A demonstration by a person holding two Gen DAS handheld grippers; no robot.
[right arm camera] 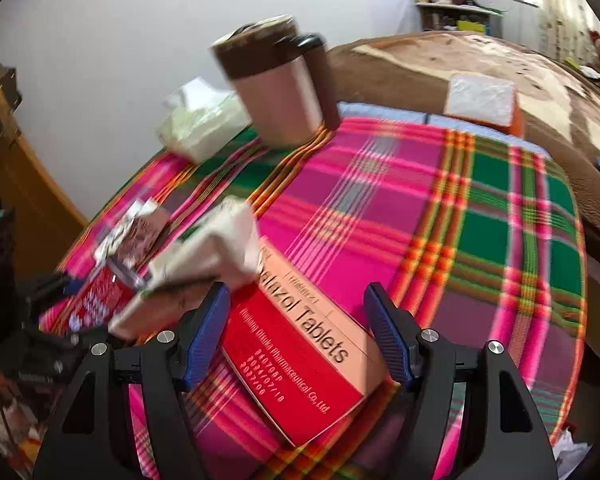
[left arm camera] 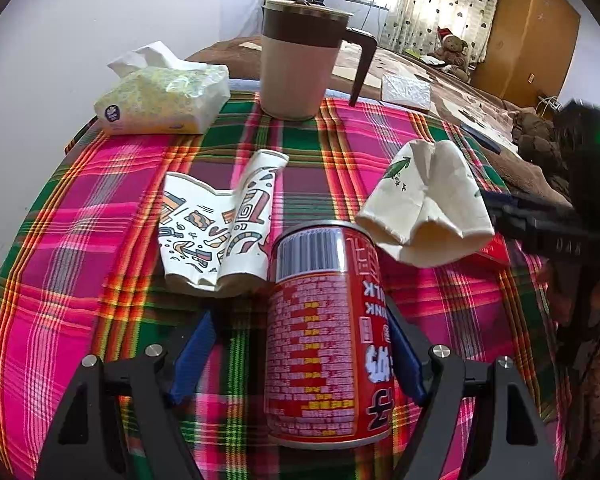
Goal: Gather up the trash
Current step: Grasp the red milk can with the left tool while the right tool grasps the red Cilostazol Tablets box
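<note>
A red drink can (left arm camera: 324, 336) lies on the plaid tablecloth (left arm camera: 80, 216) between the fingers of my open left gripper (left arm camera: 300, 356), close to the right finger. Beyond it lie a crushed patterned paper cup (left arm camera: 216, 228) and a crumpled beige paper cup (left arm camera: 424, 204). My right gripper (right arm camera: 300, 340) is open around a red and pink tablet box (right arm camera: 300, 356) lying on the cloth. The beige cup (right arm camera: 204, 264) rests on the box's far end, beside the left finger. The red can (right arm camera: 100, 300) shows at left. The right gripper also shows in the left wrist view (left arm camera: 540, 220).
A brown and beige lidded mug (left arm camera: 300, 60) and a tissue pack (left arm camera: 160, 100) stand at the table's far side. A bed with a brown blanket (right arm camera: 460, 64) lies beyond, with a white packet (right arm camera: 480, 96) on it. A wall is at left.
</note>
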